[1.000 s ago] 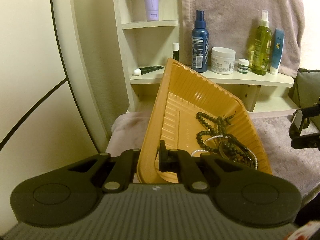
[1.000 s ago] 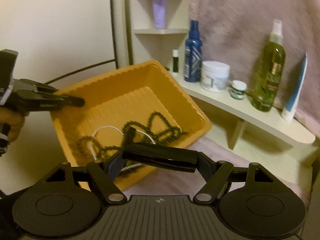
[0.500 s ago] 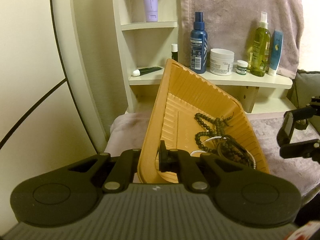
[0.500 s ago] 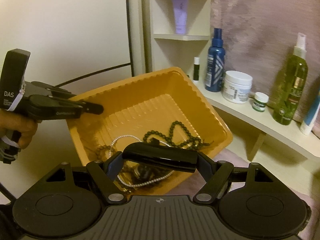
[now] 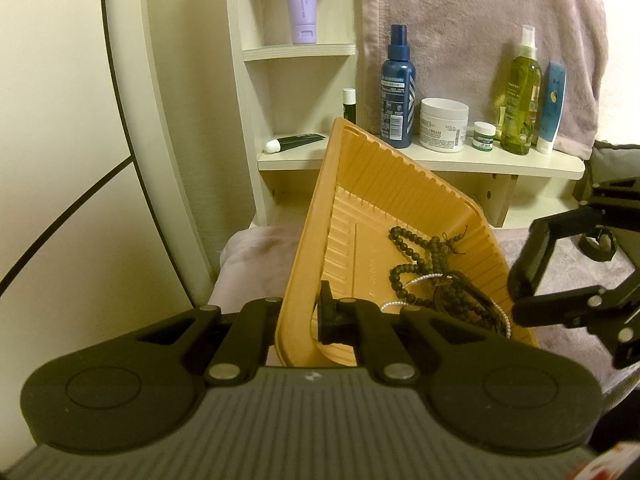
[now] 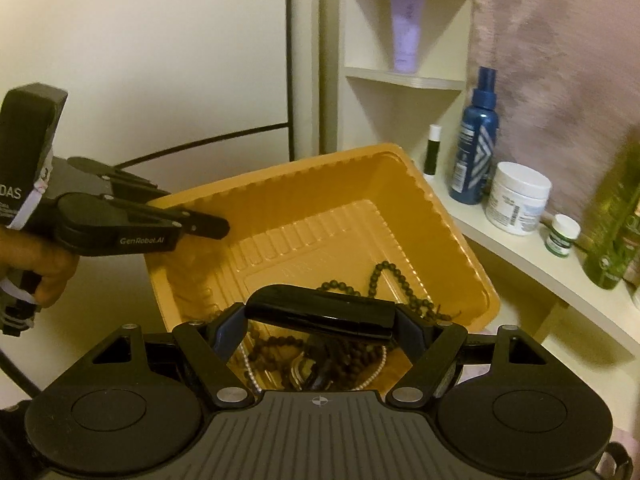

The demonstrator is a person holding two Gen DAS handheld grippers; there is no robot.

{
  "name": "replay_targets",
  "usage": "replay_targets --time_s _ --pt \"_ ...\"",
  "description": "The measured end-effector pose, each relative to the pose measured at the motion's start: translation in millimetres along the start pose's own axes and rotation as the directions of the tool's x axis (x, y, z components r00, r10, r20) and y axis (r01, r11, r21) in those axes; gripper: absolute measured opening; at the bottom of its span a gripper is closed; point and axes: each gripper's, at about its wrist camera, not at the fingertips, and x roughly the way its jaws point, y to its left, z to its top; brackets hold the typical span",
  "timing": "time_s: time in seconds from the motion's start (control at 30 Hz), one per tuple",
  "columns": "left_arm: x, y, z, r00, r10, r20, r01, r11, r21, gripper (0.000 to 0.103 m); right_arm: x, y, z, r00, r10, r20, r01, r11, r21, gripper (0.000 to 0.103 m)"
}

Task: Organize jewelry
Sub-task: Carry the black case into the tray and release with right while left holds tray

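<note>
An orange plastic tray (image 5: 384, 184) is tipped up on its edge, and my left gripper (image 5: 300, 312) is shut on its near rim. In the tray's low corner lie dark bead strands (image 5: 420, 256) and a thin white bead strand (image 5: 416, 280). The right wrist view shows the same tray (image 6: 280, 200), the beads (image 6: 384, 276) and the left gripper (image 6: 216, 226) pinching the rim. My right gripper (image 6: 320, 316) is shut on a glossy black oblong piece (image 6: 320, 308), held by its ends just over the tray's near edge. From the left the right gripper (image 5: 528, 268) hangs beside the tray's right wall.
A cream shelf (image 5: 440, 160) behind the tray carries a blue spray bottle (image 5: 396, 96), a white cream jar (image 5: 444, 124), a small jar, a green bottle (image 5: 520, 92) and tubes. A pink towel hangs behind; pink cloth (image 5: 256, 248) covers the surface. A hand (image 6: 52, 272) holds the left gripper.
My right gripper with the black piece has come in toward the tray, now over its near edge. The left gripper and the tilted tray have stayed put.
</note>
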Motion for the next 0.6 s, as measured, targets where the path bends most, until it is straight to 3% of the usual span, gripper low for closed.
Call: replay_targets --time_s 0.23,0.6 --pt "0 0 1 1.0 0.0 0.001 0.0 1.0 -0.002 0.005 17 8 3 0.999 0.008 -0.048 -0.012 0.996 -0.083 0.077" --pt "1 1 0 1.0 0.002 0.0 -0.002 1.0 -0.003 0.005 33 9 4 0.997 0.037 -0.062 -0.04 0.998 -0.045 0.077"
